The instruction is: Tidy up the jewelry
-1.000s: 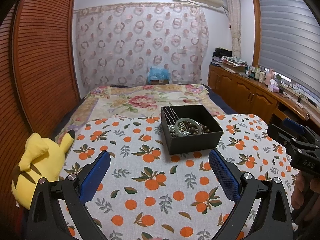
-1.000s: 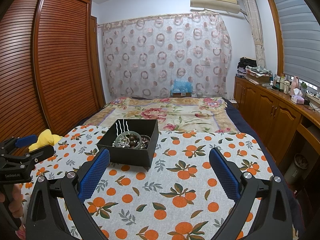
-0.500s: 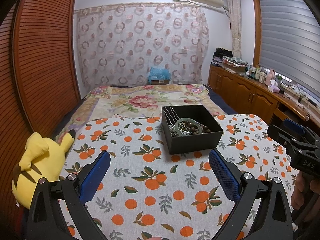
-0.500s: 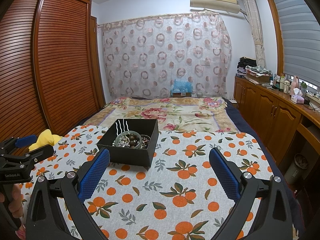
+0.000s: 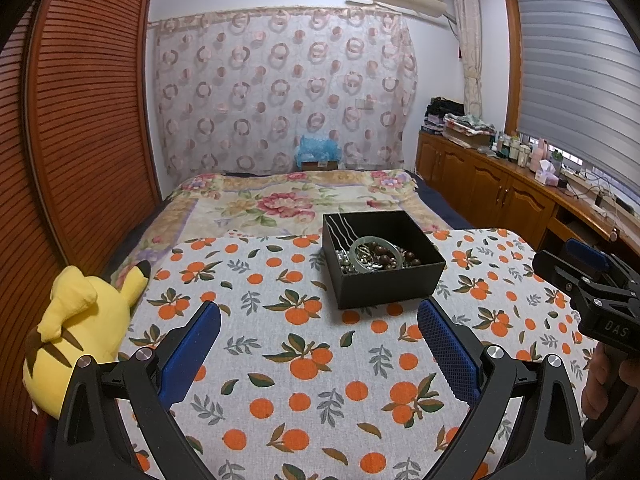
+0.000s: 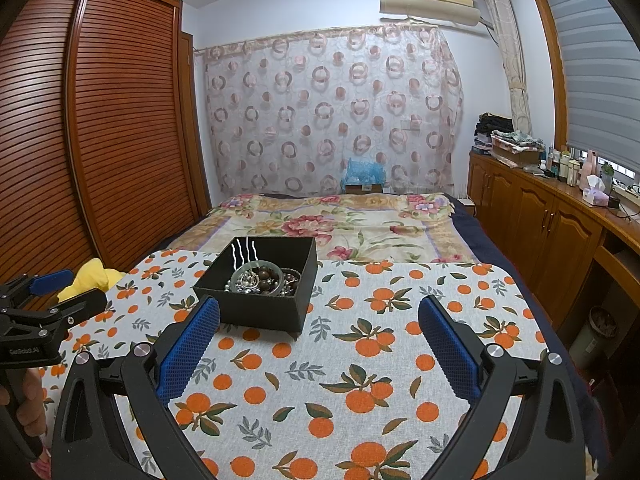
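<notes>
Inside the black box (image 5: 384, 280), tangled jewelry (image 5: 376, 258) blurs together; both tools spread, empty.

You have one black box (image 5: 384, 264) on the surface (image 5: 320, 360), one pale bangle (image 5: 374, 254) and three wavy hairpins (image 5: 342, 228) inside it, and one yellow plush toy (image 5: 80, 336) at the surface's left edge.

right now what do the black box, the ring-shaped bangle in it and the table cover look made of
Black box: likely matte cardboard, thin straight walls, no shine. Bangle: pale green, translucent, glossy, maybe jade or glass. Table cover: woven cloth, orange-fruit print, matte.
</notes>
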Tool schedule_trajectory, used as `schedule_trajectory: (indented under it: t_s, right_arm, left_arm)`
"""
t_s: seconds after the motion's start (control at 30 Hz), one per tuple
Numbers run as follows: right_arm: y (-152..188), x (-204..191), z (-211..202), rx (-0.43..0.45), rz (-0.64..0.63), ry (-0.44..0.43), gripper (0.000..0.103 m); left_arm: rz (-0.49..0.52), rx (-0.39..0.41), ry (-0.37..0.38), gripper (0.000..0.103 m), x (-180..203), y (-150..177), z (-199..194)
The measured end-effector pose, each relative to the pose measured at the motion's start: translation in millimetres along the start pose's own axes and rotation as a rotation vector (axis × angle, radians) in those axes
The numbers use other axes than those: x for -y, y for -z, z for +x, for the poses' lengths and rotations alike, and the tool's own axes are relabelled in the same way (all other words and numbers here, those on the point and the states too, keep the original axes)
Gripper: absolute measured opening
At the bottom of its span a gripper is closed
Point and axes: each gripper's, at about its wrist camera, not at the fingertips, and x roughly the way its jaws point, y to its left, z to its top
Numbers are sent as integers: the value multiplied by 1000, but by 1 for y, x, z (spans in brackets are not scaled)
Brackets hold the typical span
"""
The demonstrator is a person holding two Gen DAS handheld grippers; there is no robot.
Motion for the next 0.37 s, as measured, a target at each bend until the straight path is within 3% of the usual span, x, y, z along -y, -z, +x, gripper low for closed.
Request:
schedule_trajectory:
  t_s: [0.37]
  right_arm:
    - [0, 0, 0, 0, 0, 0, 100]
  left_arm:
    - [-3, -8, -1, 95, 1, 0, 0]
